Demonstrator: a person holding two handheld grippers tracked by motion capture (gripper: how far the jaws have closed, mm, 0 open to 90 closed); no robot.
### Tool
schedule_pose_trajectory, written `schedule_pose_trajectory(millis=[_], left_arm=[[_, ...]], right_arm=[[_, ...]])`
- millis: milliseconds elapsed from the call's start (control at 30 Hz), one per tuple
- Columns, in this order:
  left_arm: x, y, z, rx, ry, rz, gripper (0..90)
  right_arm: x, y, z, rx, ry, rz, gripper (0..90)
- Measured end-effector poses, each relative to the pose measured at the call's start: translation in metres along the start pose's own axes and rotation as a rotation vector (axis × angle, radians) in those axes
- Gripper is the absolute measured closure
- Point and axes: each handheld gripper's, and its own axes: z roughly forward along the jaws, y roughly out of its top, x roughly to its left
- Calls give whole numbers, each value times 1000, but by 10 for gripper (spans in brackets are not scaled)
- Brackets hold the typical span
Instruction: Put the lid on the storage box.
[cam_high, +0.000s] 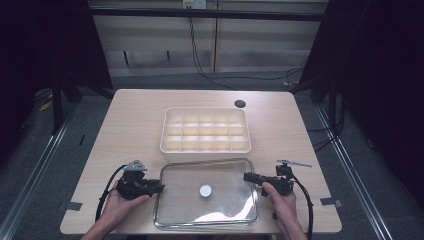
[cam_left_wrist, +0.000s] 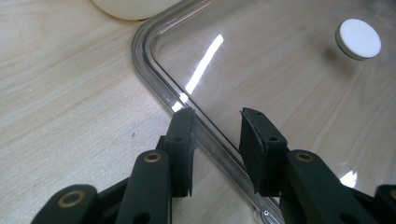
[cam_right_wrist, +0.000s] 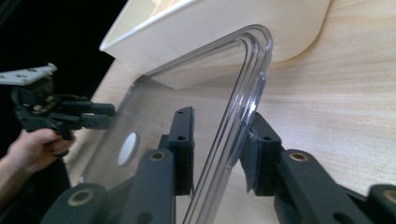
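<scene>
The clear lid (cam_high: 206, 192) lies flat at the table's (cam_high: 130, 120) near edge, long axis left-right. The left gripper (cam_left_wrist: 217, 140) and right gripper (cam_right_wrist: 219, 144) straddle its opposite short rims, jaws narrowed, neither visibly clamping. The compartment box (cam_high: 205, 130) sits just beyond.

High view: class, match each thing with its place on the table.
Things:
1. compartment tray
2. white round knob
3. left gripper
4. right gripper

Places:
a. at the right edge of the clear lid
b. in the middle of the clear lid
c. beyond the lid, farther from the person
d. at the lid's left edge

Pairs: 1-c, 2-b, 3-d, 4-a
</scene>
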Motion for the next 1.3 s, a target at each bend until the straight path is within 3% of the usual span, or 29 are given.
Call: schedule_pose_trajectory(millis=[100,233,400,633,867,1300], left_arm=[[1,0,-1,2,-18,-3,631],[2,0,-1,-3,-13,-5,484],[2,0,-1,-5,-25,-8,386],[1,1,2,-16,-44,-8,328],[2,1,1,-22,-81,-36,357],[0,3,-13,-106,-118,-47,481]], right_arm=[[1,0,-1,-12,-6,4,701],[3,1,-3,-30,15,-4,724],[7,2,-5,-42,18,-31,727],[9,4,-8,-45,5,-57,730],[10,4,-8,-43,-7,-71,731],[10,3,-8,-49,-16,-87,720]])
